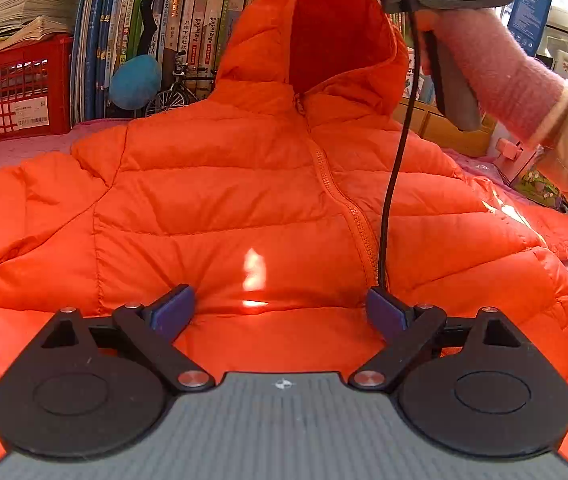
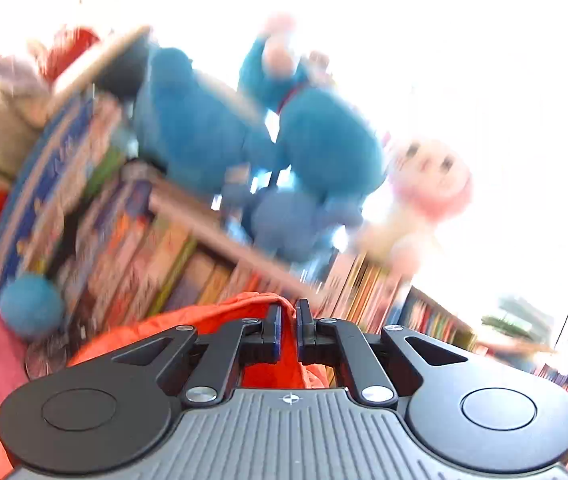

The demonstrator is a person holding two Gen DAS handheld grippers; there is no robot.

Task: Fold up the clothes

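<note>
Pink quilted surface (image 1: pixel 11 152) under everything, whether bed or tabletop not clear. Behind it a bookshelf (image 1: pixel 187 28) packed with upright books, a red plastic crate (image 1: pixel 15 92) under stacked papers at the left, a blue plush ball (image 1: pixel 135 80) and a small model bicycle (image 1: pixel 175 88) at the shelf's foot. Bright window light at the right. In the right wrist view, blurred blue plush toys (image 2: pixel 324 148) and a pink-and-white plush (image 2: pixel 424 184) on top of the shelf.

Orange puffer jacket (image 1: pixel 243 200) spread front-up across the pink surface, zipper closed, sleeves out to either side, long axis running from the near hem away to the hood (image 1: pixel 324 40) at the far end. Hood lifted upright off the surface.

Right gripper (image 2: pixel 288 320) closed tight, fingers (image 2: pixel 273 328) pinching the hood's orange edge. From the left wrist view, a pink-sleeved hand (image 1: pixel 484 60) on that gripper's handle, a black cable (image 1: pixel 396 160) hanging down in front of the jacket's chest.

Left gripper (image 1: pixel 279 312) spread wide over the near hem, pads apart, nothing clamped between them.
</note>
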